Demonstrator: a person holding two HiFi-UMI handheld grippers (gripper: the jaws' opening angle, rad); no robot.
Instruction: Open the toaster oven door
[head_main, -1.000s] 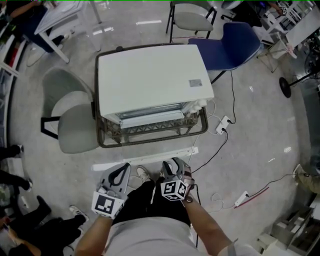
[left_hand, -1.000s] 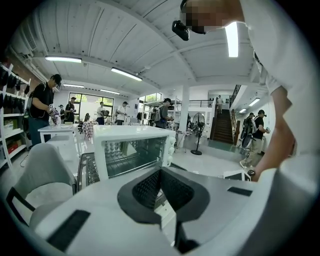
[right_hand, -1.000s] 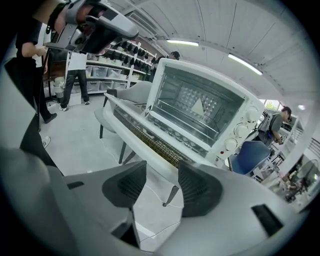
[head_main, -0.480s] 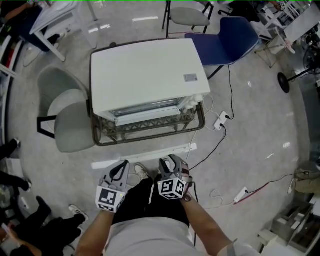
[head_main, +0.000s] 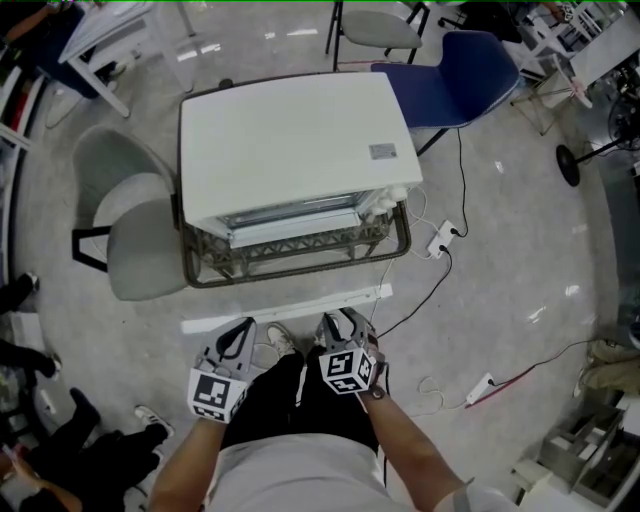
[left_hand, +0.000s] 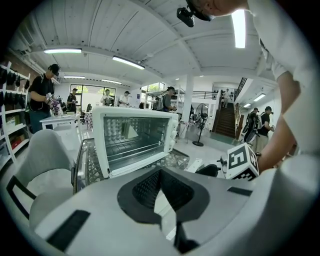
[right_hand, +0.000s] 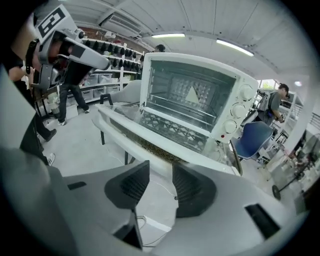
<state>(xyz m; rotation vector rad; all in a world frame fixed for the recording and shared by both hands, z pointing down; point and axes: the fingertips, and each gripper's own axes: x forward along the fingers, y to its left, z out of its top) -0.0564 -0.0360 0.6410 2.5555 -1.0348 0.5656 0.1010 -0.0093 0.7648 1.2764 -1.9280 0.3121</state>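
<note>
The white toaster oven (head_main: 295, 150) stands on a wicker-and-metal table (head_main: 300, 268) ahead of me. Its glass front (right_hand: 187, 102) faces me, with the wire rack showing behind it and the knobs (right_hand: 239, 109) at its right; the door looks shut. Both grippers hang low by the person's legs, well short of the oven. My left gripper (head_main: 238, 338) (left_hand: 159, 173) has its pads meeting at the tips and holds nothing. My right gripper (head_main: 345, 325) (right_hand: 161, 175) is open; its jaws have just been closing, with nothing between them.
A long white bar (head_main: 285, 308) runs between me and the table. A grey chair (head_main: 130, 240) stands left of the table and a blue chair (head_main: 470, 80) behind it to the right. Cables and power strips (head_main: 440, 245) lie on the floor at the right.
The view has drifted, so the oven sits a little higher and further left. Both grippers stay low by the legs. The right jaws look slightly narrower.
</note>
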